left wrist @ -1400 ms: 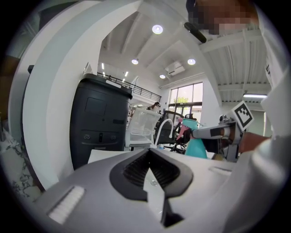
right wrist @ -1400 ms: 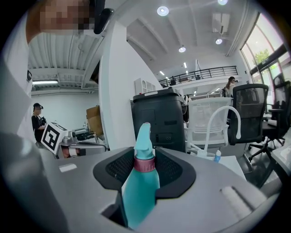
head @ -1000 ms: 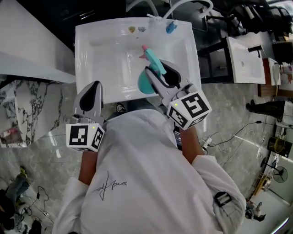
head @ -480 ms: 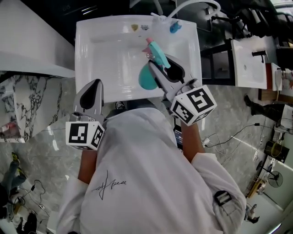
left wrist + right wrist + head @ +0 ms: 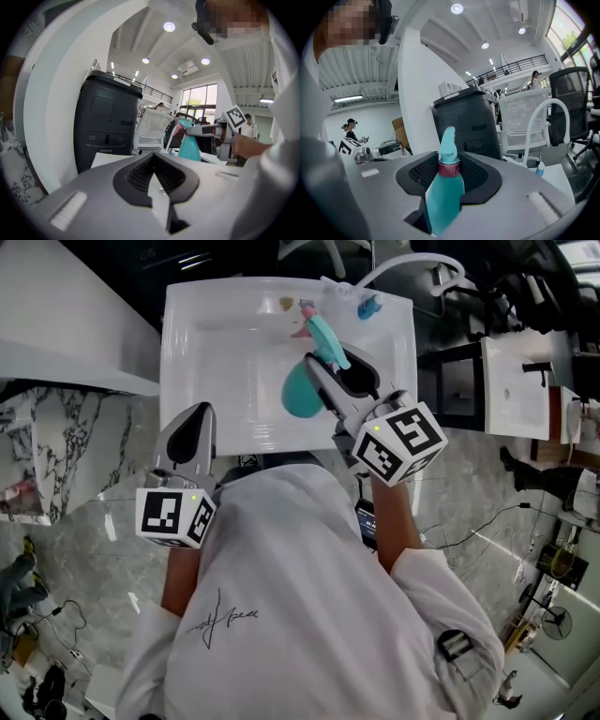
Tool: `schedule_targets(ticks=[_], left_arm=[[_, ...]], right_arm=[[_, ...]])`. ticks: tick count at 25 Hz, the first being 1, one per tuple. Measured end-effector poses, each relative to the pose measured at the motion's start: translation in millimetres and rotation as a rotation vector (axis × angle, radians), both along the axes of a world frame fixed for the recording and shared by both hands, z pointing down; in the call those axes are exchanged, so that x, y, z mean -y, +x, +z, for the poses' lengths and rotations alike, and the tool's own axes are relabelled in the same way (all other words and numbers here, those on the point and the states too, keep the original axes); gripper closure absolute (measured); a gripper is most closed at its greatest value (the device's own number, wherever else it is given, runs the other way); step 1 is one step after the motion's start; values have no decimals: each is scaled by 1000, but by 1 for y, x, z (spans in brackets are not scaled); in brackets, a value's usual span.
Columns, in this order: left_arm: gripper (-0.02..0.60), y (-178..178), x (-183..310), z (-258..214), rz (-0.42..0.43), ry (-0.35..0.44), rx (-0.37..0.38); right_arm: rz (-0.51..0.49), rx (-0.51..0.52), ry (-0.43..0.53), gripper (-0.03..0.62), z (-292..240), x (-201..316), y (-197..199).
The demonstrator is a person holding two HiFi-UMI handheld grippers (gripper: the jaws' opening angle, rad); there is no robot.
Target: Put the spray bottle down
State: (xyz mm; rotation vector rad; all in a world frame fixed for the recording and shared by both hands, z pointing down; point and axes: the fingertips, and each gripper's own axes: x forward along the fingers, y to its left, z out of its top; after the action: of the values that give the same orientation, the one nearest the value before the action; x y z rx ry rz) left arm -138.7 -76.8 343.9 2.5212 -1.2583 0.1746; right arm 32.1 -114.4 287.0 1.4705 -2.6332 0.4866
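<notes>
A teal spray bottle (image 5: 298, 395) with a pink collar hangs over the white sink (image 5: 216, 352), its nozzle toward the back rim. My right gripper (image 5: 330, 371) is shut on it, and in the right gripper view the spray bottle (image 5: 445, 187) stands upright between the black pads (image 5: 480, 176), which press on its neck and shoulder. My left gripper (image 5: 190, 427) sits at the sink's front left edge. Its jaws meet with nothing between them in the left gripper view (image 5: 154, 161), where the spray bottle (image 5: 190, 146) shows off to the right.
A white curved faucet (image 5: 403, 263) and a small blue bottle (image 5: 367, 306) sit at the sink's back rim. A white counter (image 5: 56, 343) lies to the left and a second basin (image 5: 520, 381) to the right. A black bin (image 5: 108, 126) stands behind. Cables cross the marble floor (image 5: 487, 512).
My right gripper has carried the spray bottle farther over the sink, toward its back rim. The left gripper has stayed where it was.
</notes>
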Motion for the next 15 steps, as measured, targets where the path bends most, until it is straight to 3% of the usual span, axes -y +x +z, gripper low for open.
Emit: schedule_targets(ticks=[15], left_arm=[[528,4,10,5,-15,-30,23]], right_arm=[[-10,5,-29,459,12,34,6]])
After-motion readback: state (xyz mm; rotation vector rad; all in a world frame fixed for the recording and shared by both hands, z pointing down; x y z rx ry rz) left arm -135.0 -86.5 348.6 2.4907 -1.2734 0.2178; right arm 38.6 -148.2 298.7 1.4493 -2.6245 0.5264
